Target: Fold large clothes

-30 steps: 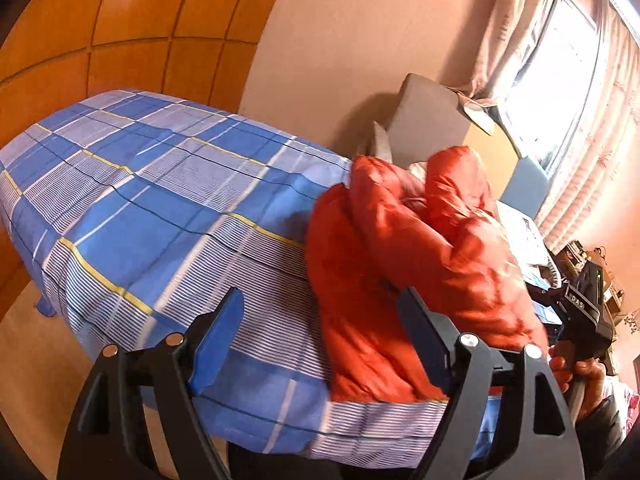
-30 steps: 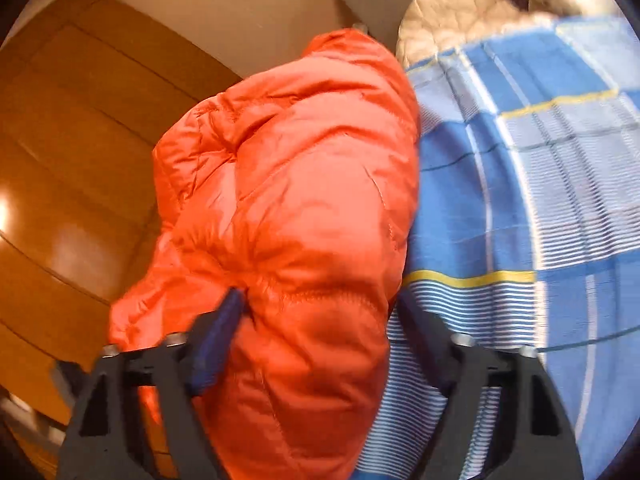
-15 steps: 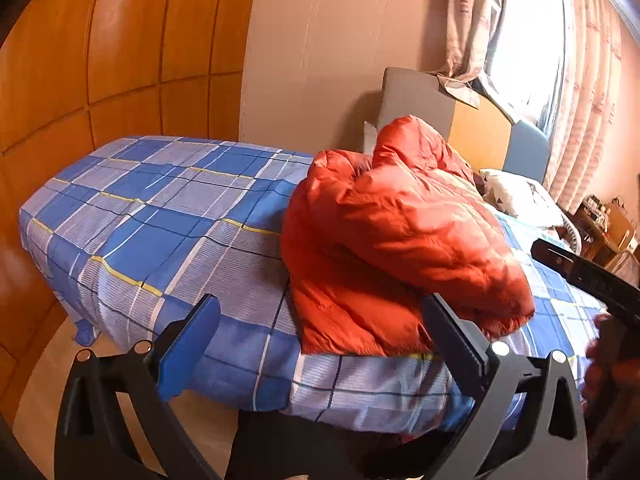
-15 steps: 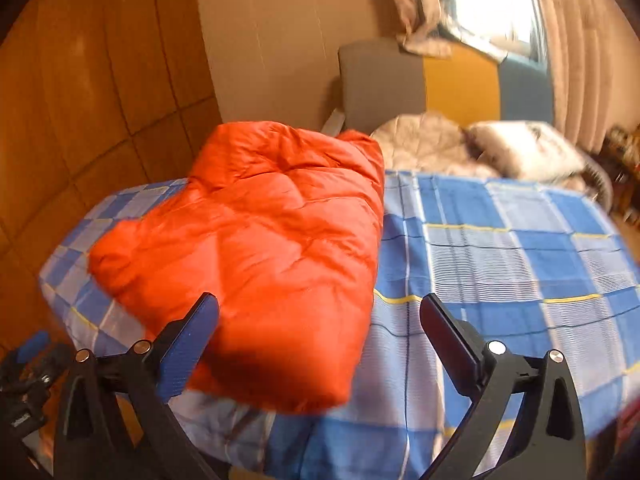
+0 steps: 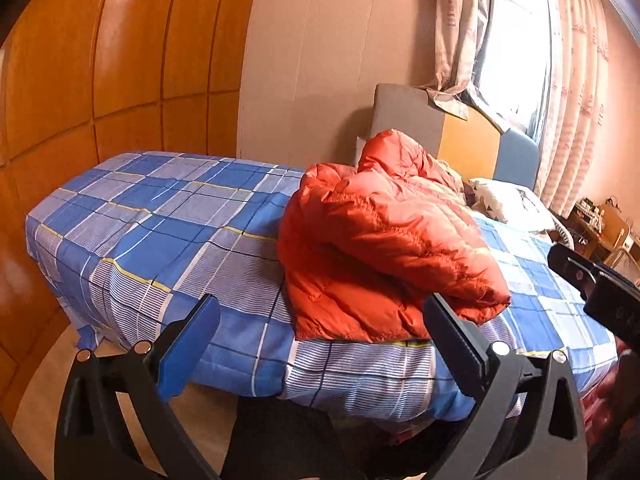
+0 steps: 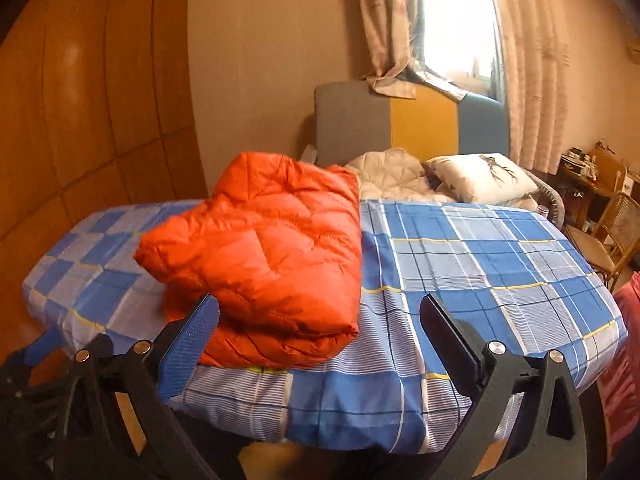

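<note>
Orange puffer jacket point(image 5: 384, 248) lies folded on the blue plaid bedspread point(image 5: 168, 232), near the bed's foot edge.
I've got my left gripper point(image 5: 320, 344) and right gripper point(image 6: 318, 340) both off the bed, fingers spread wide, nothing between them. My right view shows the white pillow point(image 6: 480, 178), a quilted blanket point(image 6: 388, 176) and a wicker chair point(image 6: 612, 236); my left view catches what looks like the other gripper's black body at its right edge, partly cut off.

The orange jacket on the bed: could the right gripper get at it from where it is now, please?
Probably yes. The right gripper is open and empty, and the orange jacket lies folded near the bed's front edge, just ahead to its left, with nothing between them.
</note>
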A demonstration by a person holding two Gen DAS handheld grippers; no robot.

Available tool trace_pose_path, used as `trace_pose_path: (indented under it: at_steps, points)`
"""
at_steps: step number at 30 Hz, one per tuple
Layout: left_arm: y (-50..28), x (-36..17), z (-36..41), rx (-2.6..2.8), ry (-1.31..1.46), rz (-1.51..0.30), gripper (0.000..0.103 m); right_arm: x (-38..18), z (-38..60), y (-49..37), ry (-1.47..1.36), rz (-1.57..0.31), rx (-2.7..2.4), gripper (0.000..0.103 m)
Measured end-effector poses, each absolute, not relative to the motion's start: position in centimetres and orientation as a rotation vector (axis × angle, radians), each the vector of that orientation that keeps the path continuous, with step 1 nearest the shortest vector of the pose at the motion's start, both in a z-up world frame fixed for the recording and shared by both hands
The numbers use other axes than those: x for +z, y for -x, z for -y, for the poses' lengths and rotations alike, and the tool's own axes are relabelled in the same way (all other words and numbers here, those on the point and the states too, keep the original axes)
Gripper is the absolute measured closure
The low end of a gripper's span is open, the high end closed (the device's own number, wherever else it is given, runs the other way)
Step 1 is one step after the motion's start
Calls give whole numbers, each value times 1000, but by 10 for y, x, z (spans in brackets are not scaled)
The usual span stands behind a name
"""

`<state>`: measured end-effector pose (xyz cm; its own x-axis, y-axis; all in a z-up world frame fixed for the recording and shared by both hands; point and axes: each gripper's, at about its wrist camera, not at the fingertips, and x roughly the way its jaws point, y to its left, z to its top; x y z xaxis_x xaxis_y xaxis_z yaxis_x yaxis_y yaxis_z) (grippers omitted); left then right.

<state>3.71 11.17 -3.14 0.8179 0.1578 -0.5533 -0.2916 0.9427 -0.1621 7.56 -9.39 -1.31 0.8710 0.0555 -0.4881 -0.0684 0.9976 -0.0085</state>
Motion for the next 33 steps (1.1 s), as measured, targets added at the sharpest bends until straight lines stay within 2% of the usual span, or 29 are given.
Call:
trace_pose_path:
  at_steps: [18, 28, 33]
  points:
    - [-29, -19, -79, 294, 108, -518, 2, -13, 109, -55, 54, -498, -7, 3]
    - [-32, -28, -101, 347, 184, -541, 2, -27, 124, -69, 4, -566, -17, 3]
    - [-30, -29, -118, 390, 222, -526, 2, -24, 121, -66, 17, -544, -4, 3]
